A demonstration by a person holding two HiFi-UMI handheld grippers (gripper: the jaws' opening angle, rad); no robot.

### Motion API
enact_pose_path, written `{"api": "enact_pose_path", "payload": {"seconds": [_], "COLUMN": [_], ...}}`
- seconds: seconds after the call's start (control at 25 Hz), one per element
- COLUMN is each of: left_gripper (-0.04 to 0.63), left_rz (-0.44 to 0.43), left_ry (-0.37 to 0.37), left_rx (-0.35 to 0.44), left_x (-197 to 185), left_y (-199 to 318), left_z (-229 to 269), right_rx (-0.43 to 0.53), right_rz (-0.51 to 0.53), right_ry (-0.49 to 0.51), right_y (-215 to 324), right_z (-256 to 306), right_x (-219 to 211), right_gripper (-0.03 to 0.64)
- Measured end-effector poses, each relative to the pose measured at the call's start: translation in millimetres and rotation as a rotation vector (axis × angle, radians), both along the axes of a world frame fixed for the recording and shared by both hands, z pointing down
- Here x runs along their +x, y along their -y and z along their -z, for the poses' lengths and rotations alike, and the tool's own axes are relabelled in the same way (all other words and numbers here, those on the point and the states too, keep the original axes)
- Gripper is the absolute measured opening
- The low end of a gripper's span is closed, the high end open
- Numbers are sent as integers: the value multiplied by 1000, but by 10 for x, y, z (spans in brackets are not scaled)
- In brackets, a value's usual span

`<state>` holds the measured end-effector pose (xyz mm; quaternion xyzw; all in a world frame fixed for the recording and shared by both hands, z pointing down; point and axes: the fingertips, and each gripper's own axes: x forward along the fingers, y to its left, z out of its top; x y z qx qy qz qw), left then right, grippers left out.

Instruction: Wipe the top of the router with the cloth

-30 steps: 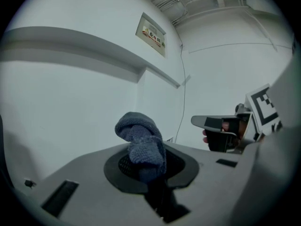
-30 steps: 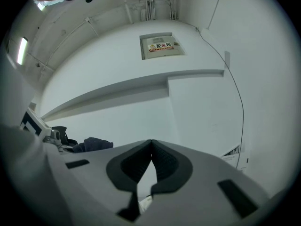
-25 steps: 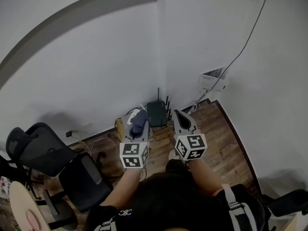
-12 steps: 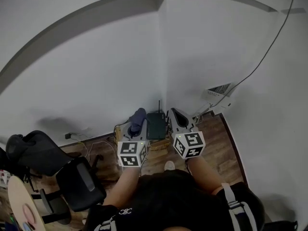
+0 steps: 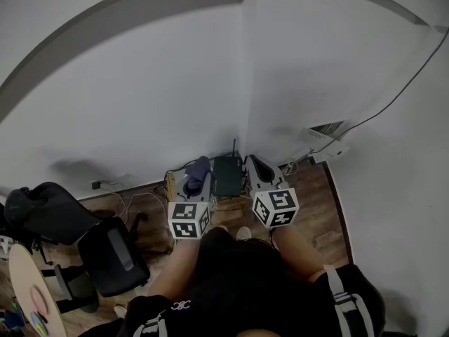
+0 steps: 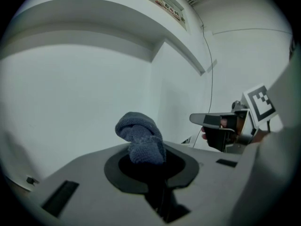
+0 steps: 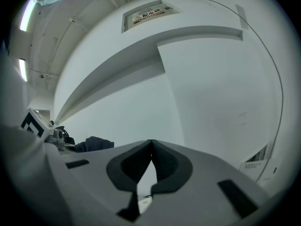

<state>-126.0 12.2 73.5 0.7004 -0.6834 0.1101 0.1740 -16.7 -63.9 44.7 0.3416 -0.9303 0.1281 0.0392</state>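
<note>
The grey left gripper (image 5: 197, 179) and right gripper (image 5: 254, 166) carry black-and-white marker cubes (image 5: 188, 220); the person wears a black top (image 5: 245, 279).

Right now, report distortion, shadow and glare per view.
Head view: fisheye bows straight edges; soft shadow above the black office chair. Left gripper view: dark round vignette, dark-blue textured cloth sharp. Right gripper view: same vignette, glaring ceiling light strip at left.
</note>
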Motion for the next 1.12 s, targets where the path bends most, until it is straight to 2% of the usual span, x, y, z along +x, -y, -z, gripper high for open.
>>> {"api": "enact_pose_path", "payload": {"seconds": [0.12, 0.4, 0.6, 0.8, 1.12], "left_gripper": [54, 54, 54, 55, 55], "left_rz": [-11, -96, -139, -227, -368], "left_ry": [1, 69, 80, 81, 129], "left_rx": [-24, -98, -191, -267, -338], "left_x": [-63, -197, -389, -423, -430], "left_y": [63, 273, 357, 407, 573], "left_z": [-83, -356, -792, -1249, -2007], "right_rx": [-5, -50, -117, -179, -279], "right_rz": [-3, -21, -51, -87, -80], "right_ry": [-21, -80, -130, -177, -201], "right_y": [64, 178, 185, 135, -33], "right_z": [-39, -287, -637, -1019, -1593], "right_x": [-47, -102, -108, -64, -50], "right_gripper": [0, 0, 0, 0, -2]}}
